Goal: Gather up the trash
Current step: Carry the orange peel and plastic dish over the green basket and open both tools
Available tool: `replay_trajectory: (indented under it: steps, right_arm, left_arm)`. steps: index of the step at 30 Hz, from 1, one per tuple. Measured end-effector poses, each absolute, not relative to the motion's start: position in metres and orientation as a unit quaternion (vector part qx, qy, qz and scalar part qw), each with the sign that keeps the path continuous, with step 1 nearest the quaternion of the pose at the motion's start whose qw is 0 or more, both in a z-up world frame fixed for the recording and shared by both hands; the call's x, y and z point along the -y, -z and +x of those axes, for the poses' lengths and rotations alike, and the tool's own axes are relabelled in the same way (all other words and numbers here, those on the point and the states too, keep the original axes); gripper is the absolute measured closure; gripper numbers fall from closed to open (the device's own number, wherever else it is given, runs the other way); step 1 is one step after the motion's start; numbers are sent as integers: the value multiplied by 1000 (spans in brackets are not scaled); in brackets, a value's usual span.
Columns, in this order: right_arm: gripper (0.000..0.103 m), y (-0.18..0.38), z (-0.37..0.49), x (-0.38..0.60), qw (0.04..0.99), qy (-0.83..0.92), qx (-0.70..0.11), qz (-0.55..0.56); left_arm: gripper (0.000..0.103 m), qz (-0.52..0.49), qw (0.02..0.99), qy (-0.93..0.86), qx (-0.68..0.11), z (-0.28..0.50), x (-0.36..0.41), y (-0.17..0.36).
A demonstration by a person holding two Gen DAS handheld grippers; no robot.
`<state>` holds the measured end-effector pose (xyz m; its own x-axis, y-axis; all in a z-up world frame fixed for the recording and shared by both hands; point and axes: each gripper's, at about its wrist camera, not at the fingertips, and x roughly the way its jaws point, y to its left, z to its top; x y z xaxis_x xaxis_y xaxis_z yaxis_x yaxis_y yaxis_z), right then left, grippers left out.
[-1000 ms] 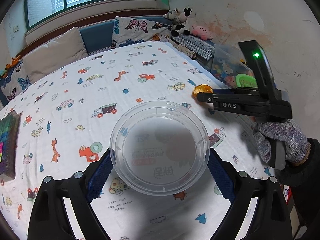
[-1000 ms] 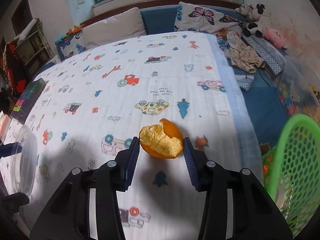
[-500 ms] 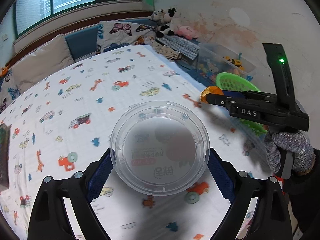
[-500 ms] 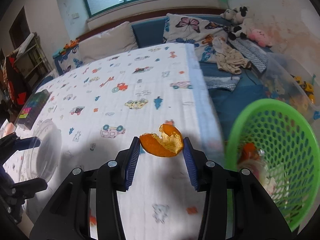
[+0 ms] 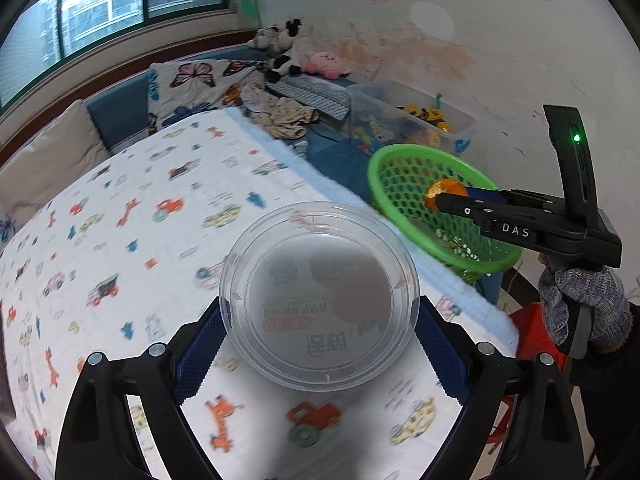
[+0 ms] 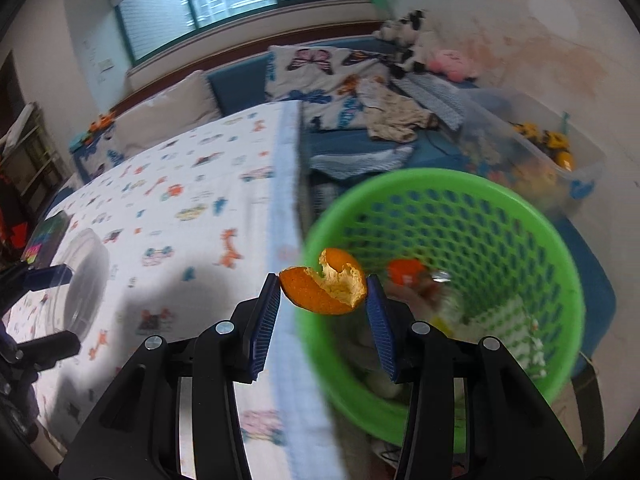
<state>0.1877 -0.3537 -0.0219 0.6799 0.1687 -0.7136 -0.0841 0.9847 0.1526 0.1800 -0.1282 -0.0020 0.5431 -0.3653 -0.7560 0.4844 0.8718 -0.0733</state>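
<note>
My left gripper (image 5: 320, 320) is shut on a clear round plastic container (image 5: 320, 296) and holds it above the patterned bed sheet (image 5: 132, 240). My right gripper (image 6: 322, 300) is shut on a piece of orange peel (image 6: 324, 288) and holds it over the near rim of the green mesh basket (image 6: 520, 216). In the left wrist view the right gripper (image 5: 440, 200) with the peel (image 5: 444, 190) hangs over the basket (image 5: 400, 160) at the right. The basket holds some trash, including an orange item (image 6: 406, 270).
The basket stands off the bed's right edge (image 6: 286, 184). Behind it is a clear toy bin (image 5: 412, 120), clothes (image 6: 394, 114) and plush toys (image 5: 296, 52) on a blue bench. Pillows (image 5: 48, 160) line the back of the bed.
Both grippers have swung right. The right gripper carried the peel from over the sheet to above the basket's rim. The left gripper kept the container and came nearer the bed's right edge.
</note>
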Motion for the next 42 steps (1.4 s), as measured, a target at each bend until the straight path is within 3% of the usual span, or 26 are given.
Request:
replay_trajectory:
  steps: [14, 17, 19, 27, 42]
  right_arm:
    - [57, 36, 174, 434, 910, 12, -405, 88]
    - [53, 40, 172, 444, 908, 19, -406, 95]
    - [46, 40, 170, 449, 909, 22, -405, 101]
    - [43, 31, 154, 463, 914, 32, -390, 108]
    - [42, 19, 105, 497, 919, 66, -362, 144]
  left_arm:
    - [15, 93, 862, 283, -411, 201, 200, -7]
    - [15, 94, 859, 288, -412, 207, 213, -9]
    - [15, 91, 856, 295, -415, 211, 222, -9]
    - [15, 101, 841, 317, -426, 220, 266, -3]
    - [14, 102, 806, 350, -466, 235, 348, 22]
